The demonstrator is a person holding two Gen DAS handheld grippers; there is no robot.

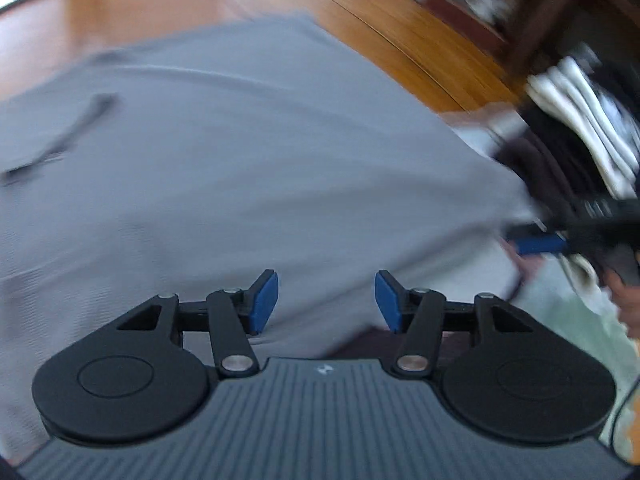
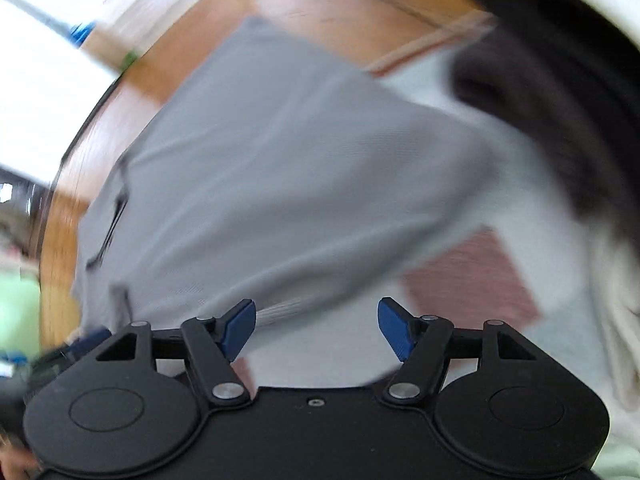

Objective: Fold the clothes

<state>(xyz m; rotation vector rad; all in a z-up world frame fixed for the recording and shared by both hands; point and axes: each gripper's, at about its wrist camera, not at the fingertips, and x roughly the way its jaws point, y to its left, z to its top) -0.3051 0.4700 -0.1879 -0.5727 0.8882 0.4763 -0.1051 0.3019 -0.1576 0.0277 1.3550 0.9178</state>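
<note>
A grey garment (image 1: 240,152) lies spread over a wooden table (image 1: 380,12), with a dark strip near its left edge. My left gripper (image 1: 326,300) hovers open just over the garment's near side, nothing between its blue pads. The right wrist view shows the same grey garment (image 2: 288,168) lying partly over white cloth (image 2: 500,280). My right gripper (image 2: 316,330) stands open above the garment's near hem, holding nothing. The right gripper (image 1: 536,240) also shows at the right edge of the left wrist view, held by a hand. Both views are motion-blurred.
A pile of folded white and dark clothes (image 1: 580,128) sits at the right on the table. Dark fabric (image 2: 560,112) and a pinkish patch (image 2: 480,280) lie beside the white cloth. Wooden table surface (image 2: 340,12) shows beyond the garment.
</note>
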